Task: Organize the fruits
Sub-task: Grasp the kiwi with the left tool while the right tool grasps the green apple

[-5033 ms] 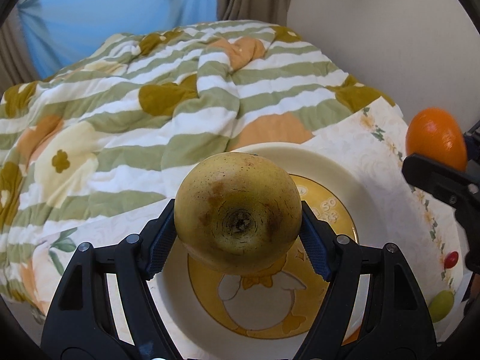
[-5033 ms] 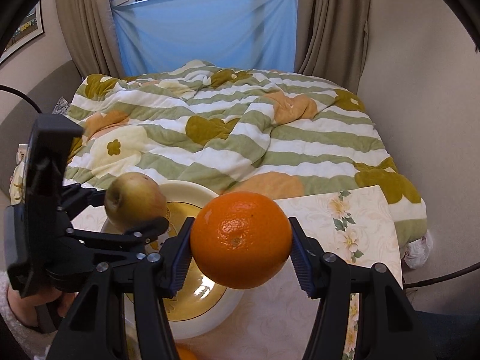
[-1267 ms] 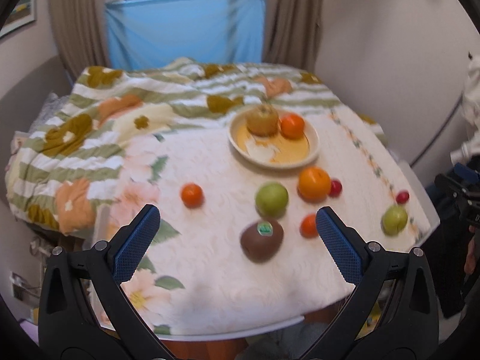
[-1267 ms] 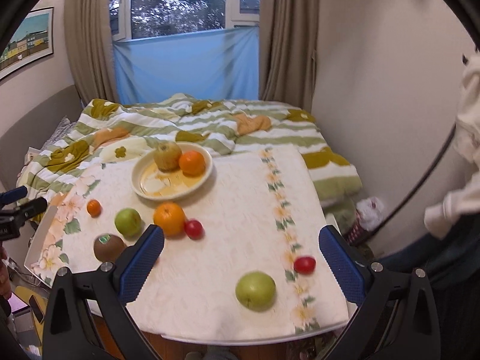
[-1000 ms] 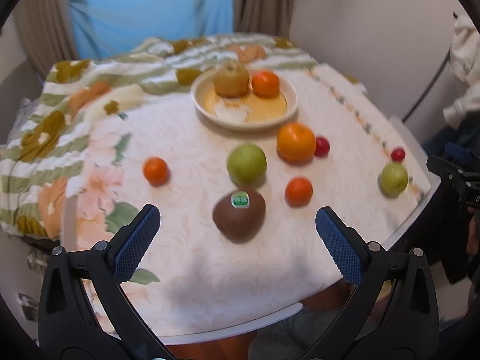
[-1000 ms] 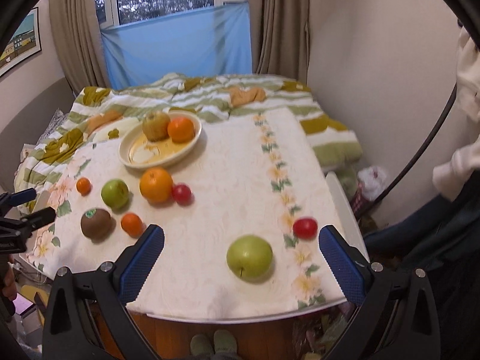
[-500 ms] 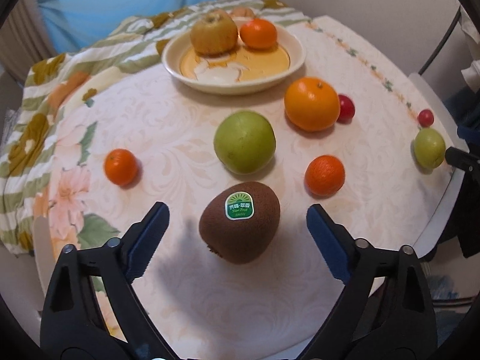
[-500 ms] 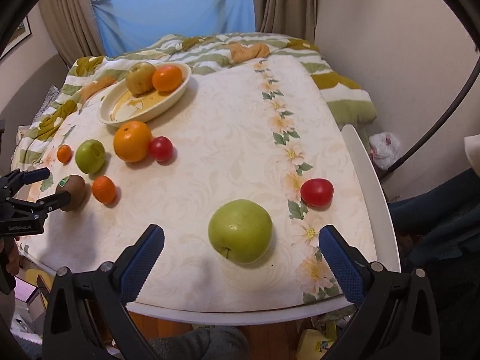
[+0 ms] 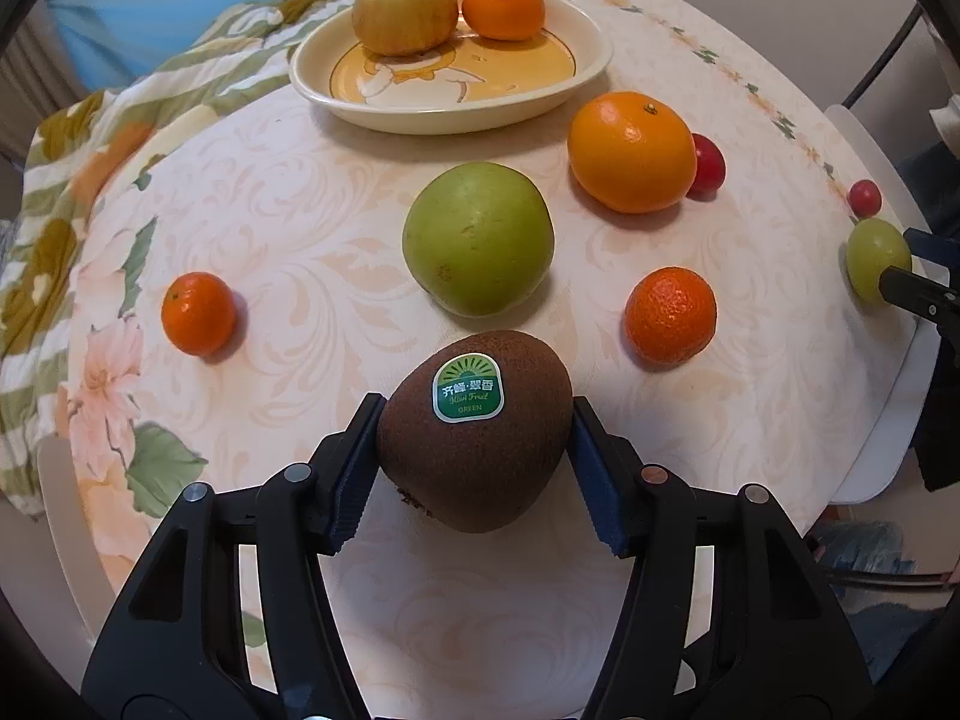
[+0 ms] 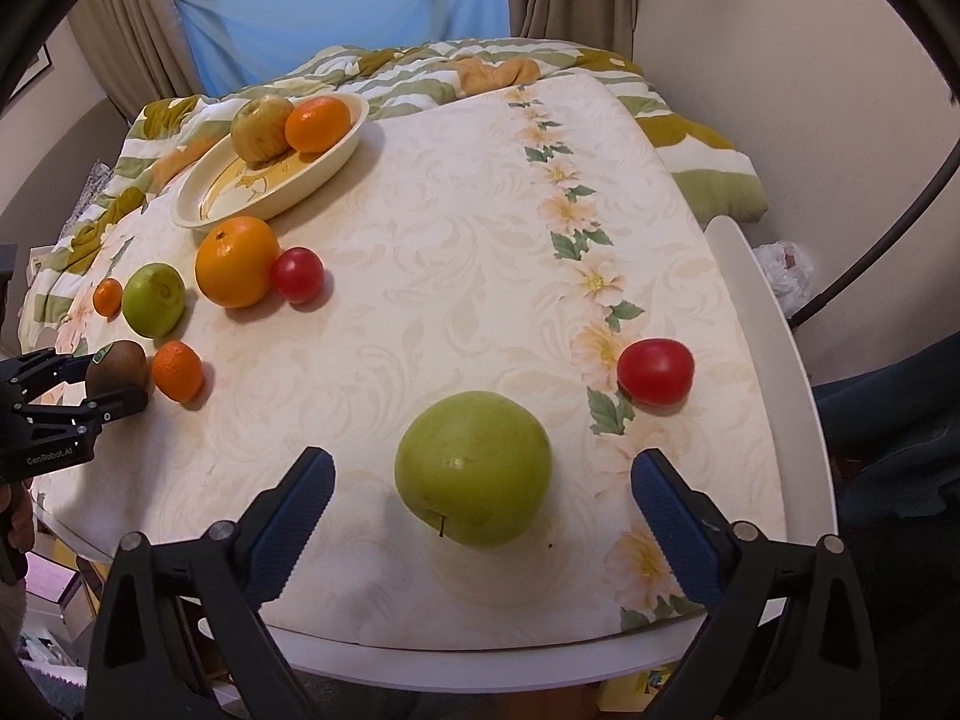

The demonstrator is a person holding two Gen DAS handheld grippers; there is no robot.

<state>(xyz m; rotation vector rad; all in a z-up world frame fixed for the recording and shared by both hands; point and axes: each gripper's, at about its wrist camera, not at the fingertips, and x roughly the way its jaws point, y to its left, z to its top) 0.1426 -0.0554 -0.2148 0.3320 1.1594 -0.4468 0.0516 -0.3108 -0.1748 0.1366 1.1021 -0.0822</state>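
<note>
My left claw (image 9: 474, 456) sits low over the near left part of the tabletop (image 9: 336, 276), its jaws closing around a brown kiwi (image 9: 474, 429) with a green sticker on top. Both blue pads appear to touch the kiwi's sides. I judge the kiwi light but soft and easily bruised, with fuzzy skin that grips well; a gentle squeeze across its middle seems best.

Left of the kiwi lies 1 small tangerine (image 9: 198, 314). Just beyond it sits a green apple (image 9: 478, 238), and to its right a second small tangerine (image 9: 670, 314). Farther off are a large orange (image 9: 631, 159) touching a red cherry tomato (image 9: 708, 163). At the far edge stands the cream plate (image 9: 576, 84), already holding a yellow pear (image 9: 404, 11) and an orange (image 9: 503, 7). The green apple and large orange lie between the kiwi and the plate, so I would lift clear over them.

To the right, my right claw (image 10: 483, 510) hovers wide apart, its jaws beginning to close, with a second green apple (image 10: 473, 468) between them but untouched. That apple looks firm, heavier and smooth, so I would grip its widest part. A red tomato (image 10: 656, 371) sits near its right, close to the tabletop edge.
</note>
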